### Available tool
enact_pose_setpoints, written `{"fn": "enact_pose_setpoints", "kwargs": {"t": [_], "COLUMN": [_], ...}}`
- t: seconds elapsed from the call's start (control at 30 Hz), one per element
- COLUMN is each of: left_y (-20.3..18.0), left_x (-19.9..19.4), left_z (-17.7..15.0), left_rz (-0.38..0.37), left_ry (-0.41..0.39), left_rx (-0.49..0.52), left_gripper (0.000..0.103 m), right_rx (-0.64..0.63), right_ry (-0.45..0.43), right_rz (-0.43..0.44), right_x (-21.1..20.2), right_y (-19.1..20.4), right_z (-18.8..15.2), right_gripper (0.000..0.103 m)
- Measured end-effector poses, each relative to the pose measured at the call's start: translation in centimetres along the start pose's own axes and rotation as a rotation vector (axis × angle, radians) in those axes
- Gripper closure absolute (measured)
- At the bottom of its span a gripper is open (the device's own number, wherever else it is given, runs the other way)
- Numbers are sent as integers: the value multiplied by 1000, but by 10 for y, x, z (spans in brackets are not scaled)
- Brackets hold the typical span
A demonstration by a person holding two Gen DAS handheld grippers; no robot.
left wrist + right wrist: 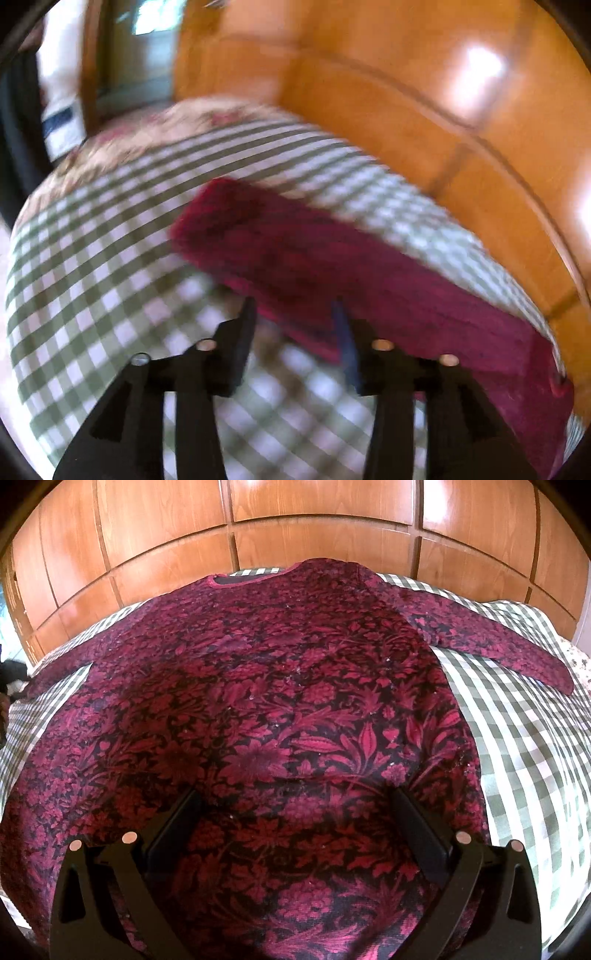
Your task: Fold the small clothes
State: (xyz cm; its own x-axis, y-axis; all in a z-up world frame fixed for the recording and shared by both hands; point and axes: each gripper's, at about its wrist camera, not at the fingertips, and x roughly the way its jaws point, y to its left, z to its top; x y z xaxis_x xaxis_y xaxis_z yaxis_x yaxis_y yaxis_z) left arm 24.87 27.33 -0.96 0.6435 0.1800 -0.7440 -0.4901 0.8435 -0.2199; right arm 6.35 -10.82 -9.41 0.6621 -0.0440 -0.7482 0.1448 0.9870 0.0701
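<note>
On the checked bedspread the red floral top is lying flat, face up, sleeves out, neckline toward the wooden panels. My left gripper is hovering at the left sleeve, jaws spread, nothing pinched; that view is blurring. My right gripper is hanging wide open over the hem end. I'm judging: pinch sleeve cuff cleanly, one layer, fold inward across the body, keeping it flat.

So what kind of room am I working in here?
Most likely a bedroom: the red top lies spread on a checked bedsheet, with wooden wardrobe doors right behind it.
</note>
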Motion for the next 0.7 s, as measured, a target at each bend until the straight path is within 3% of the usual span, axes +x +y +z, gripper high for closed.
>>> {"fn": "enact_pose_setpoints", "kwargs": {"t": [0.07, 0.17, 0.33, 0.43, 0.53, 0.6, 0.7], "left_y": [-23, -81, -160, -193, -201, -197, -191], "left_x": [-22, -50, -77, -78, -70, -63, -55], "left_z": [-18, -60, -132, -173, -198, -204, -202], "left_rz": [-48, -210, -406, -440, -441, -429, -458], "left_ry": [-24, 15, 75, 126, 185, 191, 213], "left_rx": [73, 209, 427, 535, 580, 590, 559], "left_gripper": [51, 51, 51, 51, 51, 49, 45], "right_rx": [9, 70, 348, 553, 768, 910, 1015], "right_ry": [18, 27, -69, -111, -122, -161, -190], "right_rz": [19, 93, 138, 102, 80, 73, 81], "right_x": [-2, -12, -36, -30, -10, 4, 23], "right_y": [-3, -17, -95, -169, -239, -285, -323], "right_z": [4, 15, 34, 40, 45, 50, 64], "right_gripper": [2, 3, 9, 22, 36, 39, 39]}}
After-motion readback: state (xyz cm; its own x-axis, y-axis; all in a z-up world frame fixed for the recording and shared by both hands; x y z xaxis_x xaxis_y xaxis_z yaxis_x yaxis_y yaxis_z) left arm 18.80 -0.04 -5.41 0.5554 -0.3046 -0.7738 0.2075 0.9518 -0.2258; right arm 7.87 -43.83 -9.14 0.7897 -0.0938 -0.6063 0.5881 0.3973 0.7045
